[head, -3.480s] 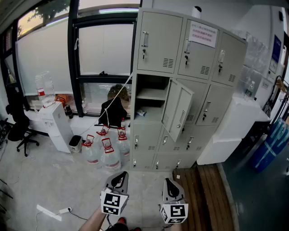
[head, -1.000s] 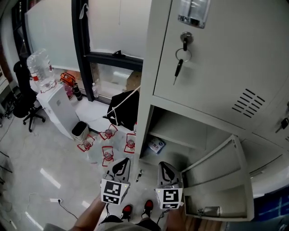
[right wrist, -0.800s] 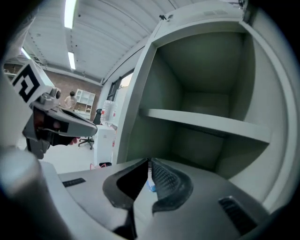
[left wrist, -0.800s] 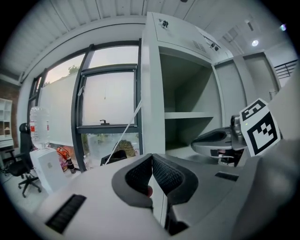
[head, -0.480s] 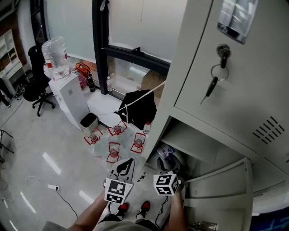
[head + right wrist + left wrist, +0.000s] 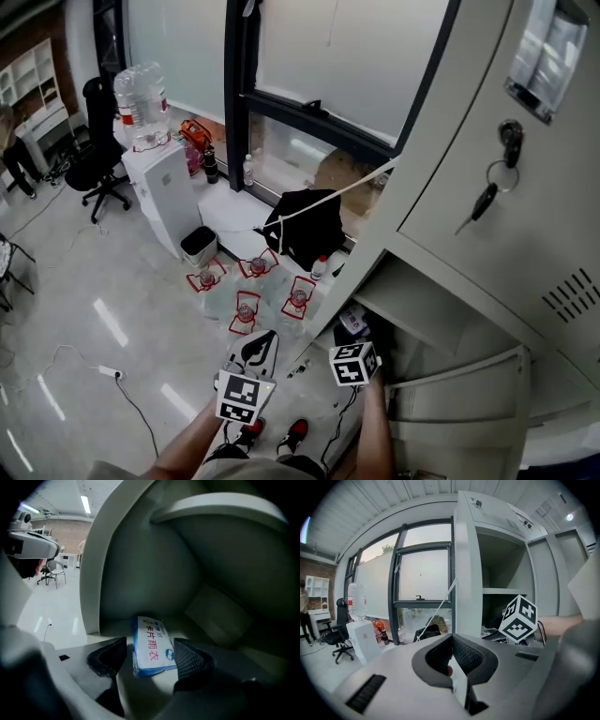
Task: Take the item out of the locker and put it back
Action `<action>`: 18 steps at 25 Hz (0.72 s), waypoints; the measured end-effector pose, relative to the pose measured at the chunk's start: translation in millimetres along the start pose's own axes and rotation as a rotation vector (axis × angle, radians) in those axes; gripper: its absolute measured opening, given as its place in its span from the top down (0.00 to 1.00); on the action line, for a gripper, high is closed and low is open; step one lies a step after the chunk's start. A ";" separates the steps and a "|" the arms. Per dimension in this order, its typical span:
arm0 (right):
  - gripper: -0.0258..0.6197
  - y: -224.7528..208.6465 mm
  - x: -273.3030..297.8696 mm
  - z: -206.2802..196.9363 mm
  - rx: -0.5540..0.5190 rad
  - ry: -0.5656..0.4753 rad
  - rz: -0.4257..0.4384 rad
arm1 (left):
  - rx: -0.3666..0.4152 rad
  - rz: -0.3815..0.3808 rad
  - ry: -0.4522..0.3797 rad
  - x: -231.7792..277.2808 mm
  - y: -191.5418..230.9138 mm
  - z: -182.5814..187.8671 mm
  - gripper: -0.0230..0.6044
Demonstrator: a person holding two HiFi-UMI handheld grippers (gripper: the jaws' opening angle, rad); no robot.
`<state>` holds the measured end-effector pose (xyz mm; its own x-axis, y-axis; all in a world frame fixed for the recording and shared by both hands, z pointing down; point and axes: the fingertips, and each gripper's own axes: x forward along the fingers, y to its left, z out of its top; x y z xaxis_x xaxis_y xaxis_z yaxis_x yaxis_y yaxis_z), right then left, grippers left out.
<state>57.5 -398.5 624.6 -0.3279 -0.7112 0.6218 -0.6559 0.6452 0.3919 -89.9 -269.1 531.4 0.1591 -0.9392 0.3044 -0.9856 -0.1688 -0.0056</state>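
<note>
Item: flat rectangular packet (image 6: 151, 645), white face with a blue border, pink-red characters and a small blue emblem at its near right corner.

Location: lying flat, printed face up, on the floor of the open locker (image 6: 487, 216) compartment, near its front edge, under the inner shelf (image 6: 225, 503).

Right tool (image 6: 150, 650): jaws spread wide, having just been opening. The packet lies between the pads, and neither pad presses on it.

Left tool (image 6: 451, 638): pads meeting at the tips, nothing held, outside the locker beside its left edge.

Change: half a second ago the right tool stood at the compartment mouth, short of the packet. It now reaches further in and lower, with its jaws on either side of the packet. The packet lies where it did.

Orientation: the long axis runs from the compartment's front towards its back, roughly in line with the right tool, with the far end leaning slightly left. The characters run along that axis.
</note>
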 end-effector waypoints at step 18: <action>0.76 17.1 9.5 -6.4 0.056 0.058 0.107 | -0.038 0.076 0.016 -7.0 20.8 -11.8 0.93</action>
<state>47.5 -392.5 641.5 -0.3589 -0.6207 0.6971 -0.6568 0.6986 0.2839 -112.1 -262.5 540.4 0.0833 -0.9439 0.3197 -0.9963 -0.0857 0.0067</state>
